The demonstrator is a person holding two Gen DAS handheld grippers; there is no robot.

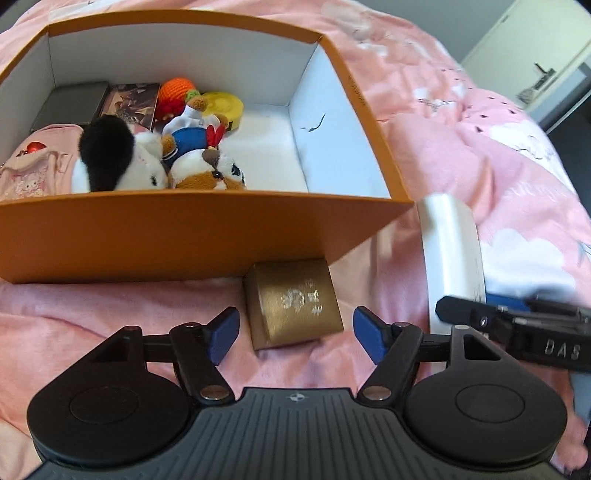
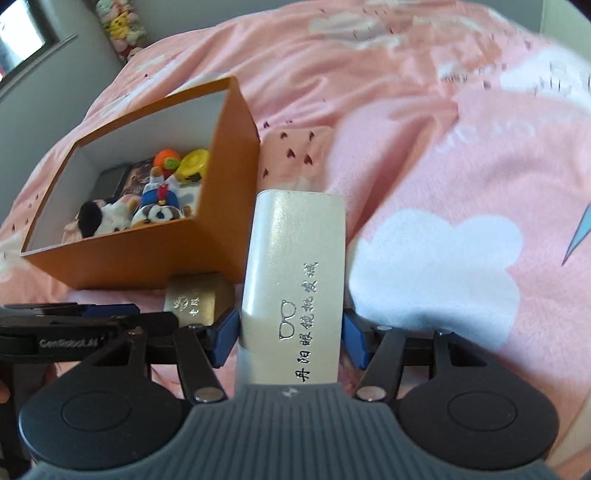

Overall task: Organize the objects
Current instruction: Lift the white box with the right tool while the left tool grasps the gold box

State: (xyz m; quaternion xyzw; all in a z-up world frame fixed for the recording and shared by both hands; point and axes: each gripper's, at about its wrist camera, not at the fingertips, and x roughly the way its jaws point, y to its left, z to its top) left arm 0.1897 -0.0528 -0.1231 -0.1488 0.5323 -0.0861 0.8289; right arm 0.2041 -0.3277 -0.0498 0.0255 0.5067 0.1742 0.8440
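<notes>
An open orange box [image 1: 184,236] with a white inside sits on a pink bedspread; it also shows in the right wrist view [image 2: 147,258]. It holds plush toys [image 1: 147,162], a pink pouch, a yellow disc and small flat boxes. A small gold box [image 1: 295,302] lies on the bed against the orange box's near wall, between the fingers of my open left gripper [image 1: 293,334]. My right gripper [image 2: 290,332] is shut on a white glasses case [image 2: 295,277] with printed lettering, held just right of the orange box. The case also shows in the left wrist view [image 1: 452,254].
The pink bedspread [image 2: 461,166] with white cloud prints spreads out to the right and behind the box. A door stands at the far right [image 1: 535,55]. Plush toys line a wall at the upper left [image 2: 122,26].
</notes>
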